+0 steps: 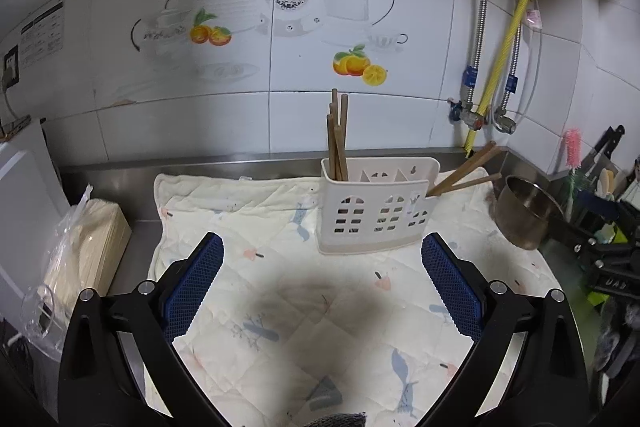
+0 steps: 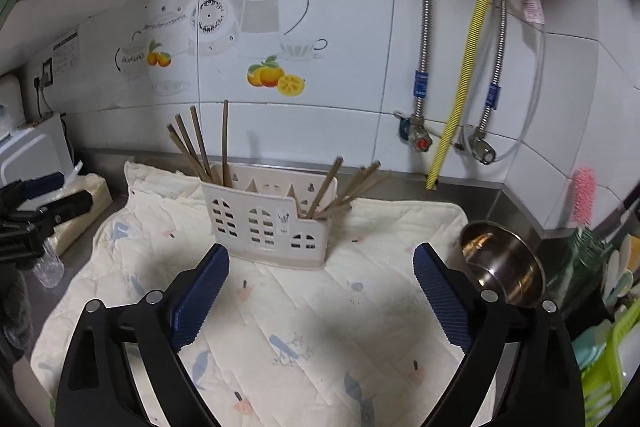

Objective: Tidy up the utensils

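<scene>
The white utensil caddy (image 1: 376,205) stands on the patterned quilted cloth (image 1: 248,227), toward the cloth's far edge by the tiled wall. Brown chopsticks already sit in it: one bunch (image 1: 338,135) rises from the caddy's left-end compartment, another bunch (image 1: 464,173) leans out of its right end. No loose utensils show on the cloth in front of the caddy, so the sorting looks largely done, perhaps complete; the middle compartments look empty. The left tongs (image 1: 322,277) are spread wide with nothing between them, and so are the right tongs (image 2: 320,285), both short of the caddy. A steel bowl (image 2: 504,265) lies tilted just right of the caddy. A wall notice far left of the caddy and a small sticker on its front are too small to read
</scene>
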The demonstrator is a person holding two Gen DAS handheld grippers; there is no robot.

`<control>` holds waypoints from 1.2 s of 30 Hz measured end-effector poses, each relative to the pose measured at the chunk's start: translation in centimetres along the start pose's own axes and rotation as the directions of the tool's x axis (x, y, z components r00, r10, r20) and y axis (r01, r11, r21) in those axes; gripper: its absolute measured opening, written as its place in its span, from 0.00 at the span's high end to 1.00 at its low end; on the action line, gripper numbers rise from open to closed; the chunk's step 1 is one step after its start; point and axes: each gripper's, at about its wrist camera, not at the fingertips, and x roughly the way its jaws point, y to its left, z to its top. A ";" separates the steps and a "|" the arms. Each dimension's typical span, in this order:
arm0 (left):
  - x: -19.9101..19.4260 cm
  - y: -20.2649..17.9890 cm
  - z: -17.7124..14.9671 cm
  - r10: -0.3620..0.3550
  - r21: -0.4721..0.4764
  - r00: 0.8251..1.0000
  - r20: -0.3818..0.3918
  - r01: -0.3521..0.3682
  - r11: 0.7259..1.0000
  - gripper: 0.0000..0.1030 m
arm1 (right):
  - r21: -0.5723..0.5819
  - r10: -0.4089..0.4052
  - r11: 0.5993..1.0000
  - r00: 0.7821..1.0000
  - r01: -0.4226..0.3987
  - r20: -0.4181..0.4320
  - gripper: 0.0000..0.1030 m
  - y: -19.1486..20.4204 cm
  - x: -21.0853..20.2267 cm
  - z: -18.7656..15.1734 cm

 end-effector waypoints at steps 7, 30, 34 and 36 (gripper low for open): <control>-1.2 0.4 -2.2 0.007 -0.008 1.000 -0.001 -0.007 1.000 0.05 | 0.045 -0.005 0.999 1.000 0.005 0.001 0.10 0.2 -0.8 -2.7; -2.1 0.2 -6.1 -0.037 -0.040 0.999 -0.021 0.036 0.999 0.05 | 0.128 -0.034 0.991 0.999 0.036 -0.019 0.08 0.2 -2.7 -6.9; -2.1 -0.1 -6.4 -0.048 -0.033 0.999 -0.022 0.048 0.998 0.05 | 0.121 -0.031 0.992 0.999 0.034 -0.023 0.08 0.6 -2.6 -6.8; -2.1 -0.3 -6.5 -0.054 -0.028 0.998 -0.025 0.053 0.998 0.05 | 0.120 -0.034 0.992 0.999 0.036 -0.024 0.08 0.7 -2.6 -6.9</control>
